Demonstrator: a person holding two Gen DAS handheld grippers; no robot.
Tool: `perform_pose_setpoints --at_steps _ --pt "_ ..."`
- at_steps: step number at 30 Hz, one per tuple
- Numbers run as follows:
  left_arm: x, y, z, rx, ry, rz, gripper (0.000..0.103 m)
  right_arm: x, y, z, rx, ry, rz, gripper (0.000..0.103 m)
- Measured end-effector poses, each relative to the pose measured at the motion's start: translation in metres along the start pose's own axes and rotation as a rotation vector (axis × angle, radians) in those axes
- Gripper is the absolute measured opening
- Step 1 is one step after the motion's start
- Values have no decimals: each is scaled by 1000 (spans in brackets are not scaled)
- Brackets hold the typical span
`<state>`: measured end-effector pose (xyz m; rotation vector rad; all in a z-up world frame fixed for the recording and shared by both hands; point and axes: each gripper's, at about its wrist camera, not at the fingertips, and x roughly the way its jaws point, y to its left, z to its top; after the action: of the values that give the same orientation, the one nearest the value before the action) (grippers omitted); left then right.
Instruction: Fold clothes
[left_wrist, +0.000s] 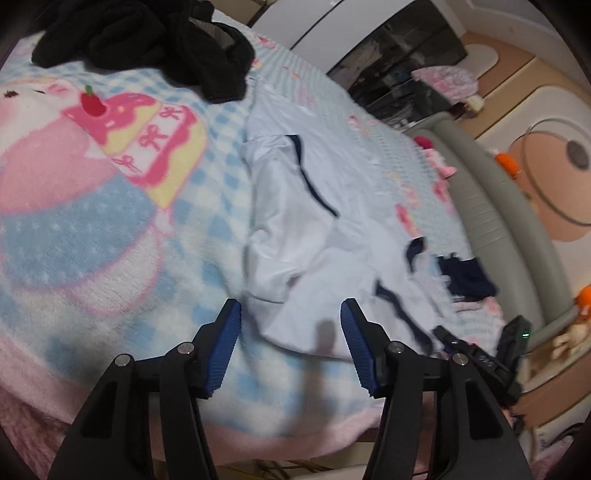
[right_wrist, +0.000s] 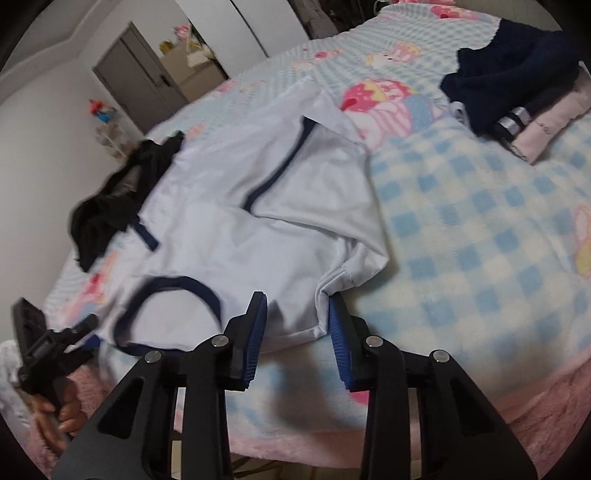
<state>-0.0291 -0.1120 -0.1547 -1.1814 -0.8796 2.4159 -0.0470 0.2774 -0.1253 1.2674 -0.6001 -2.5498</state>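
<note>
A pale white T-shirt (left_wrist: 295, 206) with navy trim lies spread flat on the bed, its navy collar (right_wrist: 166, 284) nearest me. My left gripper (left_wrist: 291, 314) hovers open over one sleeve's hem, and the cloth lies between its blue pads (left_wrist: 225, 339) without being pinched. At the other shoulder, my right gripper (right_wrist: 297, 306) straddles the corner of the T-shirt (right_wrist: 229, 229). Its jaws stand apart, and the sleeve's edge bunches against the right-hand pad (right_wrist: 340, 339). The left gripper (right_wrist: 48, 347) and the hand holding it also show at the lower left of the right wrist view.
A heap of black clothes (left_wrist: 147, 37) lies beyond the shirt. A stack of folded dark and pink garments (right_wrist: 517, 81) sits on the checked fleece blanket (right_wrist: 480, 240). The grey padded bed frame (left_wrist: 498, 229) borders the mattress, with toys on the floor mat beyond.
</note>
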Motion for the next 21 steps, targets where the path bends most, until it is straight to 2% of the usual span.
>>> perform_pose_setpoints --at_steps 1,3,4,8,9,11,14,15,16,19,21 --pt "0 1 0 -6 2 -20 57 -1 0 0 23 3 50 36" --pt "2 4 0 -20 15 -12 57 2 -12 0 140 16 144 36" --pt "4 7 0 -37 21 -13 57 4 -17 -2 180 20 145 36" --pt "1 9 3 -66 5 -81 57 6 -21 -5 163 27 17 34" --pt "2 9 4 -61 11 -74 57 6 -22 -5 171 23 -6 34" --pt "5 12 6 -58 17 -31 57 6 -24 -5 187 15 -51 34" --pt "6 17 7 -44 15 70 45 -2 -21 -1 157 -15 -111 35" --pt "6 15 7 -36 14 77 45 -5 -20 0 147 -25 -130 37" --pt "6 14 6 -30 14 82 45 -6 -23 1 169 -32 -100 38" --pt "11 13 4 -49 35 16 45 -6 -42 1 278 -40 26 38" --pt "11 15 5 -54 34 1 46 -1 -59 0 368 -30 108 37"
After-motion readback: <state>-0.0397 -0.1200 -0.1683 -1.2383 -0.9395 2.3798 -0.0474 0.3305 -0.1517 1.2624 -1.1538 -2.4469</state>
